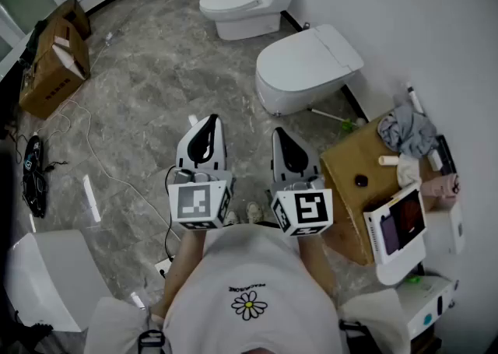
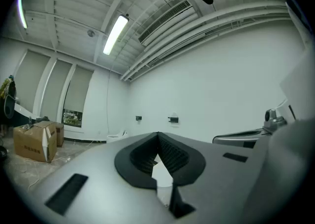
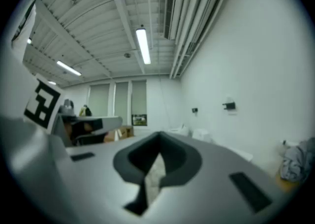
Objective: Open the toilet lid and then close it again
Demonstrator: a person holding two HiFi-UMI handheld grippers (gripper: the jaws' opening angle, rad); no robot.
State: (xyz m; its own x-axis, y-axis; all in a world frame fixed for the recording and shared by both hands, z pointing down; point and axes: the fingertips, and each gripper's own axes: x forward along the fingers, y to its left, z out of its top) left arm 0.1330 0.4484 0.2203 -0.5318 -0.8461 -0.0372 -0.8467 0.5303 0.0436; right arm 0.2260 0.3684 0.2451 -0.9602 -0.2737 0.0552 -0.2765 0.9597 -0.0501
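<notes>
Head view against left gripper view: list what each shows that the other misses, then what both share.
Head view only: the nearest toilet, lid down, and the person's white shirt. Left gripper view only: the lit ceiling lamp and the air vent. Both: the cardboard box and the left gripper, jaws shut and empty.

White daisy-print T-shirt (image 1: pixel 233 267); grey left gripper (image 1: pixel 207 122), right gripper (image 1: pixel 280 134).
</notes>
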